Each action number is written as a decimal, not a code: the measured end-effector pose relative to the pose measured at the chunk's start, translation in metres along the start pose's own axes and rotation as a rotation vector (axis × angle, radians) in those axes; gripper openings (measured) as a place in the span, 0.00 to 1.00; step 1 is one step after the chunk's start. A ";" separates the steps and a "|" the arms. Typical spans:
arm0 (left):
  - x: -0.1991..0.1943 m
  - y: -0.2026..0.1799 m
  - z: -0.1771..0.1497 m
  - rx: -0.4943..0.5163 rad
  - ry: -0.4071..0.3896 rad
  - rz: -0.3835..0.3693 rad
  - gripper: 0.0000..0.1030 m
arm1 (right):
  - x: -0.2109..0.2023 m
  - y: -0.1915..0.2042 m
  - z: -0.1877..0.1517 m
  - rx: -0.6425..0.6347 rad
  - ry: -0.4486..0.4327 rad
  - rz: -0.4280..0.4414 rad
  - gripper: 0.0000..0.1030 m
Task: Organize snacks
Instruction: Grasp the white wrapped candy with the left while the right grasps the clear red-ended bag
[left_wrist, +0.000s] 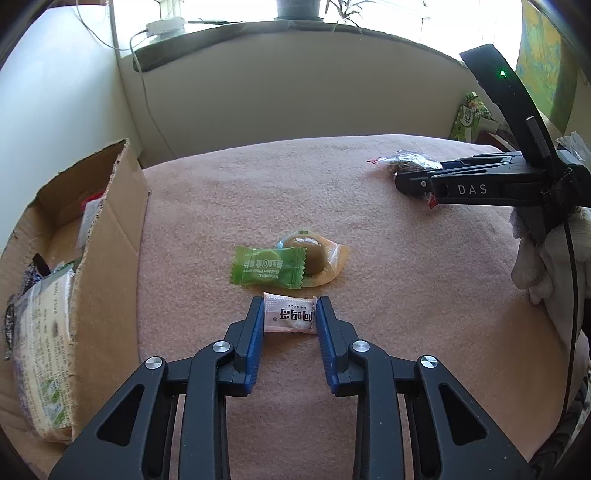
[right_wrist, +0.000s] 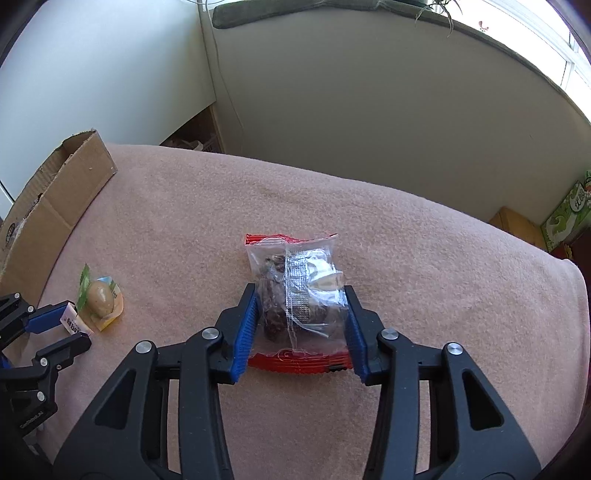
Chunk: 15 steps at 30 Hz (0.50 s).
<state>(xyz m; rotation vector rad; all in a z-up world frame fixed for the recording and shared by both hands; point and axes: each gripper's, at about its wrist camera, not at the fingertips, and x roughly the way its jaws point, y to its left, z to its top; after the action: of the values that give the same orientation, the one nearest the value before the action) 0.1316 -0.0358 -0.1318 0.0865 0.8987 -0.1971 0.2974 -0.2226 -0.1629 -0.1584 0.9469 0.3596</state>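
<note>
Nearest our left wrist camera, the left tool (left_wrist: 290, 314) has its blue-padded black fingers pressed against both short ends of a small pale pink candy wrapper with dark printed characters (left_wrist: 290, 314), which lies flat on the pink fleece blanket (left_wrist: 406, 277) covering the counter. Just beyond that candy we see a green zigzag-edged sachet (left_wrist: 267, 266) resting partly over a clear pouch holding a round brown sweet (left_wrist: 314, 258); the two touch one another and sit close to the pink candy without clearly touching it. At our left stands an open brown cardboard box (left_wrist: 107, 236) on the blanket, already holding several packets, among them a large clear printed bag (left_wrist: 44, 354). In the right wrist view, the right tool (right_wrist: 300, 325) is closed against the two sides of a clear plastic snack packet with red sealed ends (right_wrist: 295, 295), dark pieces showing through the film; the packet lies on the blanket, well apart from the other sweets and the box. From the left camera we also see a white cloth glove (left_wrist: 543, 266) on the hand carrying the right tool. Behind the counter runs a cream wall under a bright window ledge (left_wrist: 258, 33) with a potted plant, and a green printed carton (right_wrist: 569, 218) stands off to the right.
</note>
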 end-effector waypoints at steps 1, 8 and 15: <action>-0.002 0.001 -0.001 -0.004 -0.002 -0.001 0.21 | -0.001 0.000 -0.001 0.003 -0.002 0.001 0.43; -0.005 0.003 -0.004 -0.001 -0.001 -0.024 0.17 | -0.009 0.001 -0.009 0.010 -0.008 0.017 0.43; 0.002 0.003 -0.002 -0.011 0.023 -0.037 0.43 | -0.017 -0.004 -0.013 0.015 -0.016 0.012 0.43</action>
<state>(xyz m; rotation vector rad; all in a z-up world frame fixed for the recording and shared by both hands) 0.1319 -0.0332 -0.1342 0.0617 0.9248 -0.2256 0.2800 -0.2341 -0.1564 -0.1361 0.9347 0.3643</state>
